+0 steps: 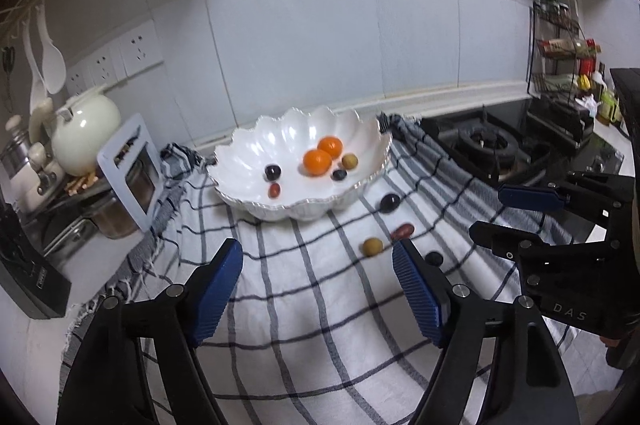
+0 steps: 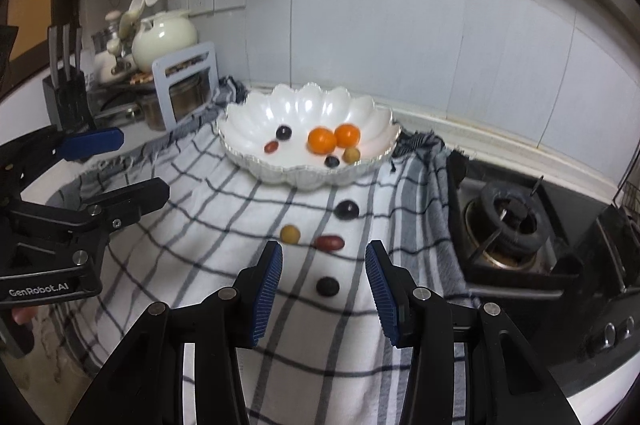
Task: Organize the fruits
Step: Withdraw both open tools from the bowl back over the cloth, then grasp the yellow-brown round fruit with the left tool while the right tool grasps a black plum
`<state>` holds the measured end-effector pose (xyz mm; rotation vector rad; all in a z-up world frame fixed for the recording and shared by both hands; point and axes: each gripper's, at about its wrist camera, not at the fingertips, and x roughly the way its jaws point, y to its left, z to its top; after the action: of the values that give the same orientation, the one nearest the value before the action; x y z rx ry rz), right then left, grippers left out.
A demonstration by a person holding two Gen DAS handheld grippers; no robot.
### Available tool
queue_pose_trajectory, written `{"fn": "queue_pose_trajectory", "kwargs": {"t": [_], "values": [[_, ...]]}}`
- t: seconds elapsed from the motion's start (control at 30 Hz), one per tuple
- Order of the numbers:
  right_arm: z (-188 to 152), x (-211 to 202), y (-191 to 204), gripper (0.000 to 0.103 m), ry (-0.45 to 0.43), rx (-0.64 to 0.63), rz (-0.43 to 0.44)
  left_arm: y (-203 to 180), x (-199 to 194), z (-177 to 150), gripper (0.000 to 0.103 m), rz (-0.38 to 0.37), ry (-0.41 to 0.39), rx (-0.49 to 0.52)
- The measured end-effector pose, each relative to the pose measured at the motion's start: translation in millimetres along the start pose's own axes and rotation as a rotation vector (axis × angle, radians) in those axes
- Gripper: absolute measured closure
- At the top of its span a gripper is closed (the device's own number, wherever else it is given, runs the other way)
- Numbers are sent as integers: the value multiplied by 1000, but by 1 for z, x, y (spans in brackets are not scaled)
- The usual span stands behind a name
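Observation:
A white scalloped bowl point(image 1: 240, 145) point(image 2: 372, 113) stands on a checked cloth point(image 1: 304, 313) point(image 2: 224, 209). It holds two oranges point(image 1: 317, 162) point(image 2: 322, 140), dark grapes, a red date and a yellow-brown fruit. On the cloth lie a dark plum point(image 2: 346, 210) point(image 1: 389, 202), a yellow-brown fruit point(image 2: 290, 234) point(image 1: 373, 247), a red date point(image 2: 329, 242) point(image 1: 402, 231) and a dark grape point(image 2: 327, 286) point(image 1: 433, 258). My right gripper point(image 2: 323, 265) is open, the grape just beyond its tips. My left gripper point(image 1: 318, 257) is open and empty above the cloth.
A gas hob point(image 2: 508, 221) point(image 1: 486, 145) adjoins the cloth on the right. A cream teapot point(image 1: 86, 133) point(image 2: 164, 39), jars, a white rack point(image 1: 132, 169) and a knife block point(image 2: 68, 93) stand at the left. A spice rack point(image 1: 560, 53) stands at the far right.

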<state>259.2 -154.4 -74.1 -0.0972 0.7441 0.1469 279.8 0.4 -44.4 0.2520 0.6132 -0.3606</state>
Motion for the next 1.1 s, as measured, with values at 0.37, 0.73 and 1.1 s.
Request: {"fn": "queue_pose_trajectory", "kwargs": {"t": [0.37, 0.73, 1.1], "values": [[-22, 29, -2, 58, 63, 18, 8, -8, 35, -17, 33, -69, 63, 50], [-26, 61, -8, 61, 89, 48, 5, -11, 80, -18, 44, -114, 124, 63], [-31, 85, -16, 68, 133, 91, 25, -23, 118, -15, 55, -156, 159, 104]]}}
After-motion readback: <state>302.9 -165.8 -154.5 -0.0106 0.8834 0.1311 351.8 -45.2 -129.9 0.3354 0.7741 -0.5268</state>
